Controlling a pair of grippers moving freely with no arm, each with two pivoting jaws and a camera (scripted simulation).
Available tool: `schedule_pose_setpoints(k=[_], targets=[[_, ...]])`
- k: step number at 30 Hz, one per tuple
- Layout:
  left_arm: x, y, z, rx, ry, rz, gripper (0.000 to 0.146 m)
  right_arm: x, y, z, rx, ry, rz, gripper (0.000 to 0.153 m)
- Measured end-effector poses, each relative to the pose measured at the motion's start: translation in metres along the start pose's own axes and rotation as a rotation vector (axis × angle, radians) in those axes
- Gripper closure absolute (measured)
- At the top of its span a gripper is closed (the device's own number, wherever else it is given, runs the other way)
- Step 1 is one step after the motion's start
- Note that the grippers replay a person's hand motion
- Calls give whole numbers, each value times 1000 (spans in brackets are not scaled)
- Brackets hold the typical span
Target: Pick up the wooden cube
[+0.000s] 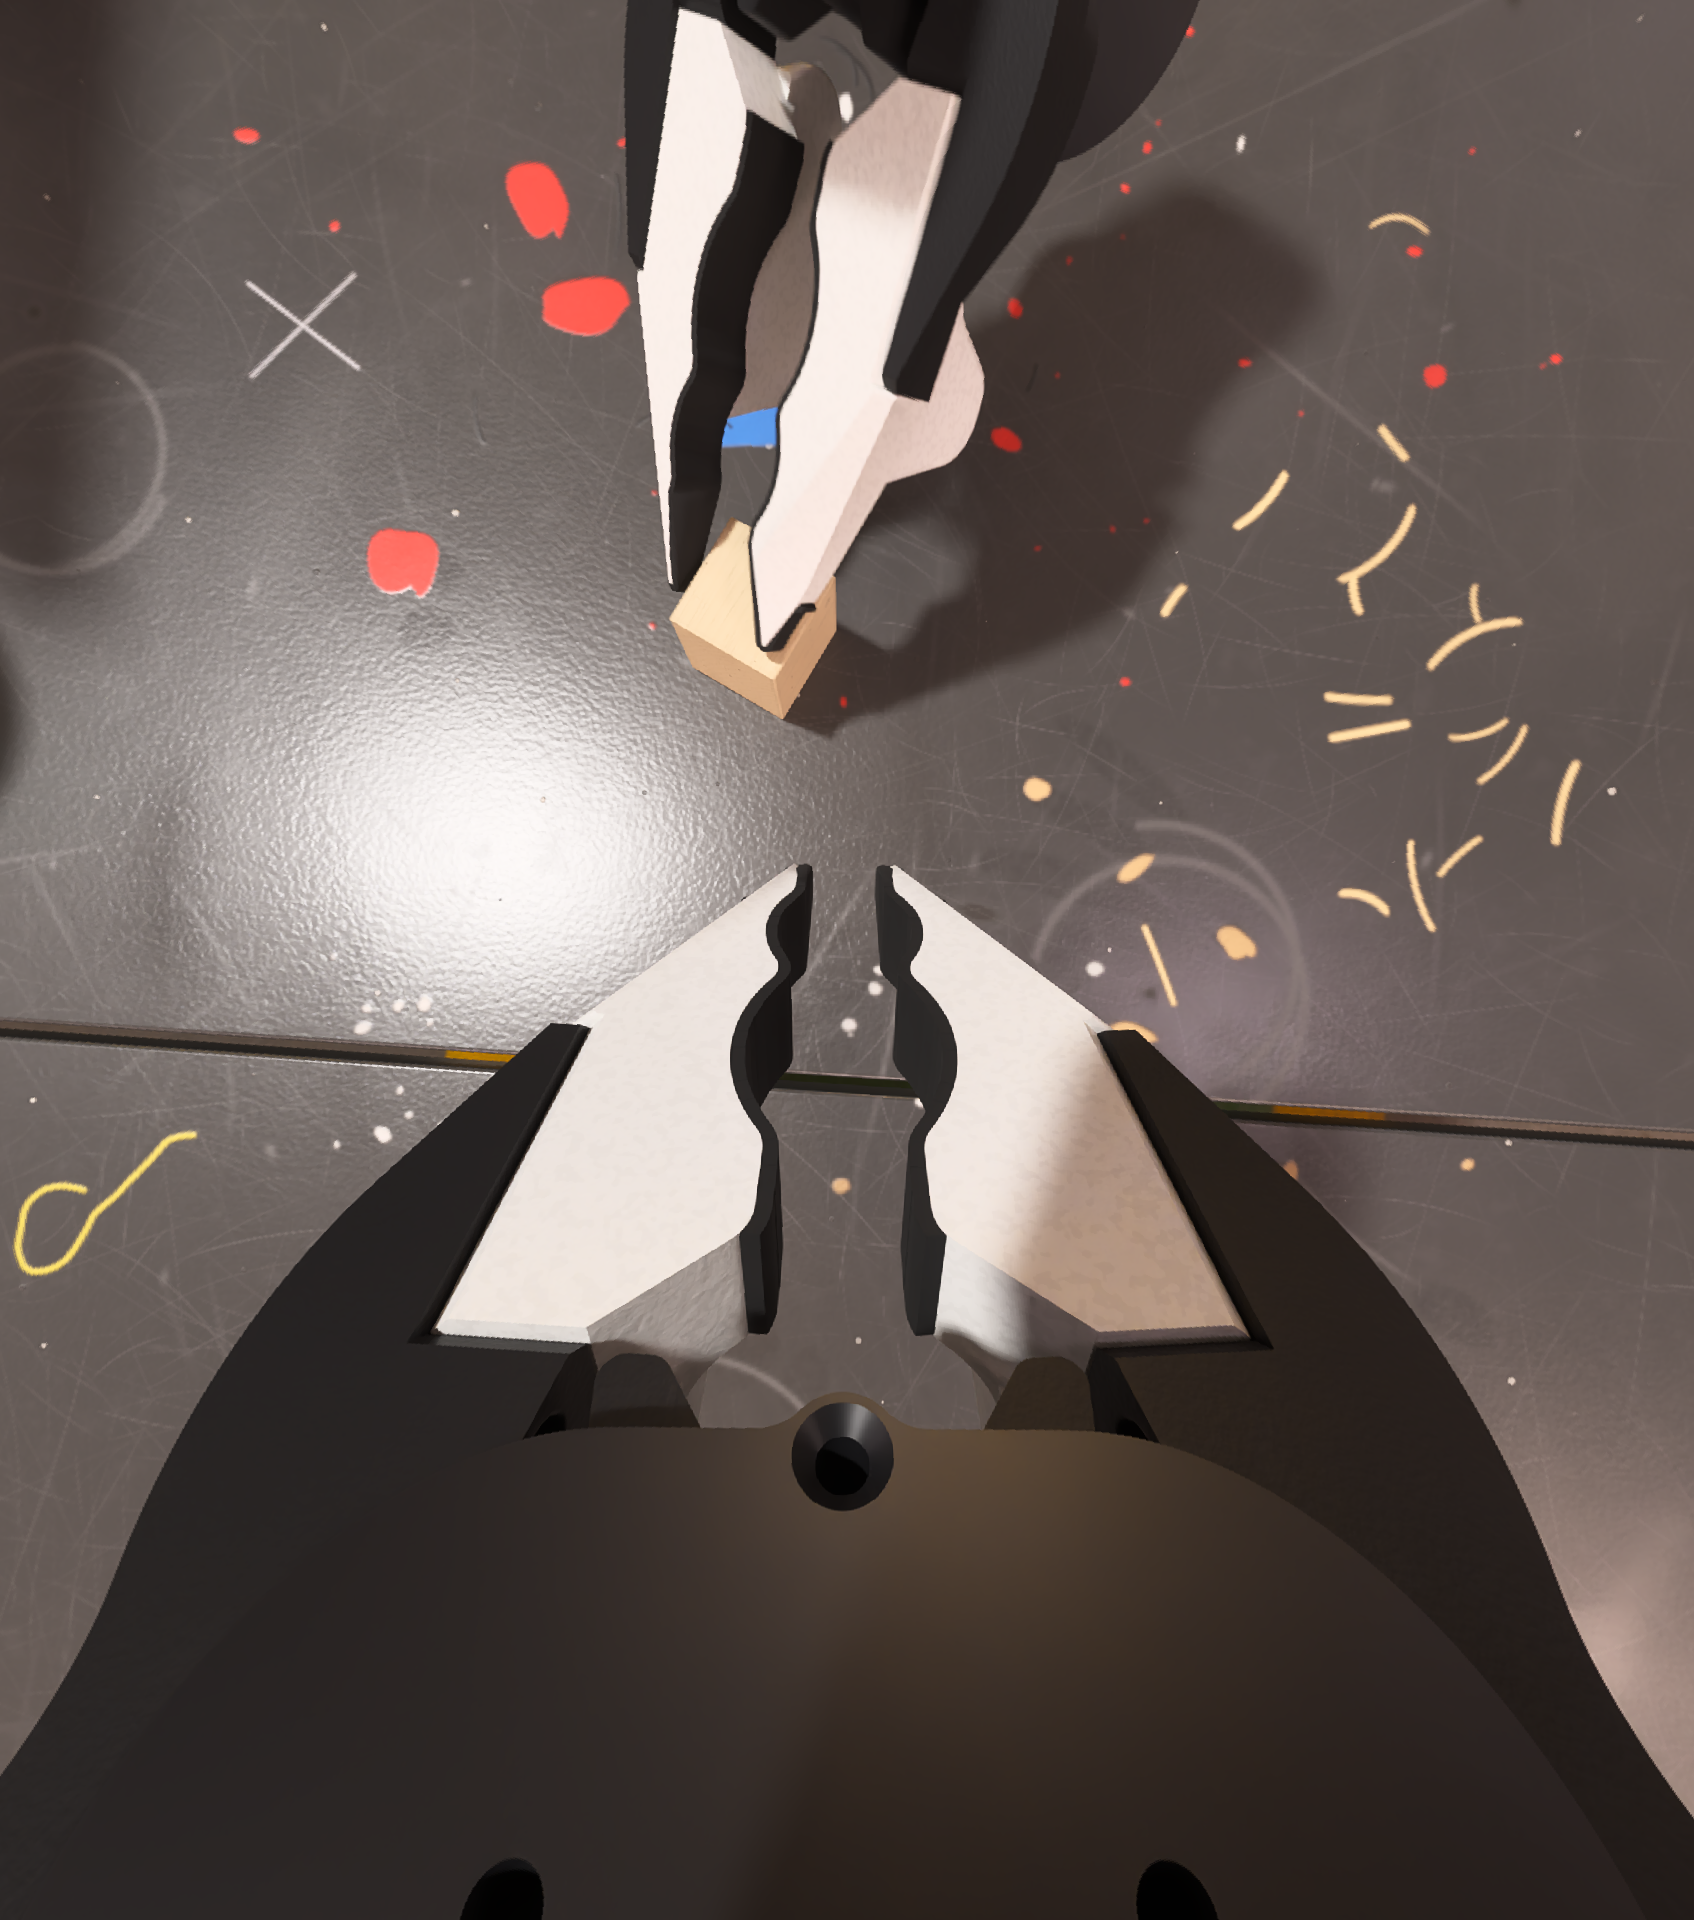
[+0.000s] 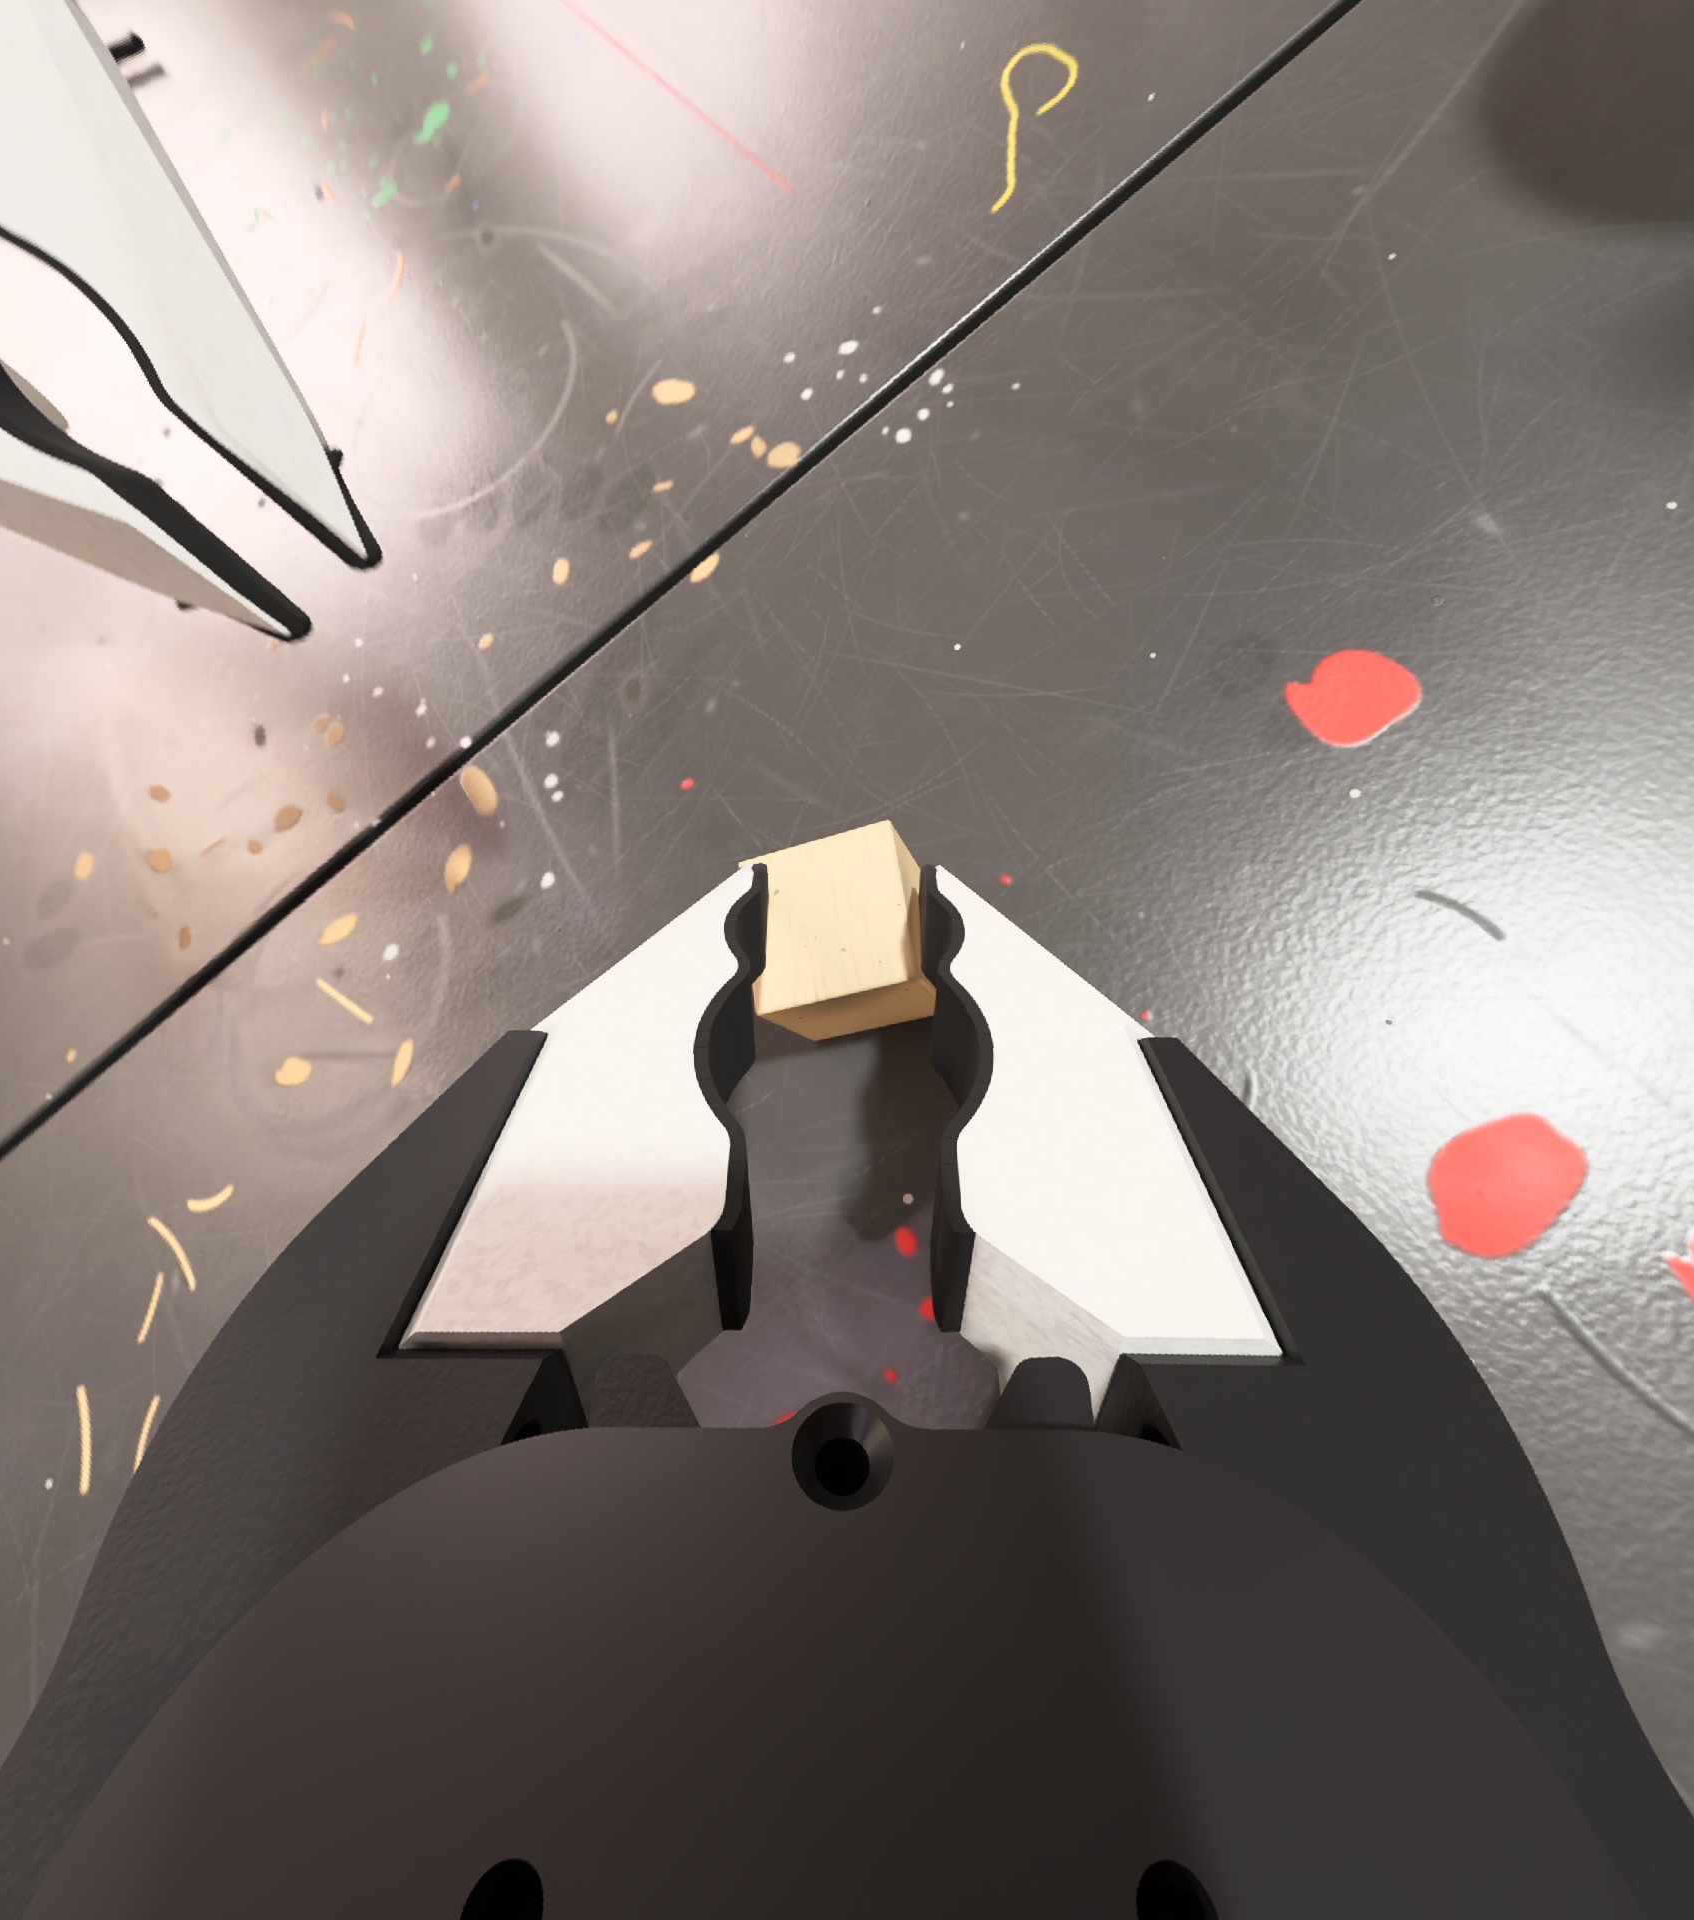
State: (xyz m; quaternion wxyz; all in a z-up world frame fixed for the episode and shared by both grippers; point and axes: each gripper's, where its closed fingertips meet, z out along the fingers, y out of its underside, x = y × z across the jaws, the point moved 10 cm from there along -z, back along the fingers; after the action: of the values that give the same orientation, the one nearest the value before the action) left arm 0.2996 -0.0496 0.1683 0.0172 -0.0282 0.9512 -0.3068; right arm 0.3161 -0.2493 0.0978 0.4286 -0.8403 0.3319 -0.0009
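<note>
Wooden cube [image 2: 838,930]: pale, plain-grained block with sharp edges, sitting between the fingertips of the right gripper [image 2: 843,883]. Both black pads press flat against opposite side faces, so this gripper is clamped on the cube. In the left wrist view the cube [image 1: 755,649] appears tilted, with its shadow falling to one side; whether it is clear of the table cannot be confirmed.

Handling judgement: light, rigid, not fragile. Smooth faces may slip under a weak squeeze; flat opposite faces are the correct hold, as taken. The grip sits at the fingertips only, so twisting is a risk.

Left gripper [image 1: 841,878]: nothing held, fingers nearly together with a narrow gap, well apart from the cube.

Table [image 1: 199,831]: dark grey, scratched, glossy, with a seam [image 1: 199,1029] and red, tan and yellow paint marks. No walls or room visible.
</note>
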Motion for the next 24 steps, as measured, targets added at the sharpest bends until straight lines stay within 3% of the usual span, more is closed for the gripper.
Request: schedule_pose_setpoints(k=[3,5,9,24], targets=[[-2,0,-9,21,-9,-2,133,-5,-3,0,-51,16,-58,115],[-4,0,-16,38,-18,-9,133,-9,-1,1,-83,38,-131,99],[-10,2,-27,71,-26,-30,133,-7,11,6,-120,67,-249,109],[-14,2,-36,94,-42,-41,132,-8,11,14,-122,110,-334,115]])
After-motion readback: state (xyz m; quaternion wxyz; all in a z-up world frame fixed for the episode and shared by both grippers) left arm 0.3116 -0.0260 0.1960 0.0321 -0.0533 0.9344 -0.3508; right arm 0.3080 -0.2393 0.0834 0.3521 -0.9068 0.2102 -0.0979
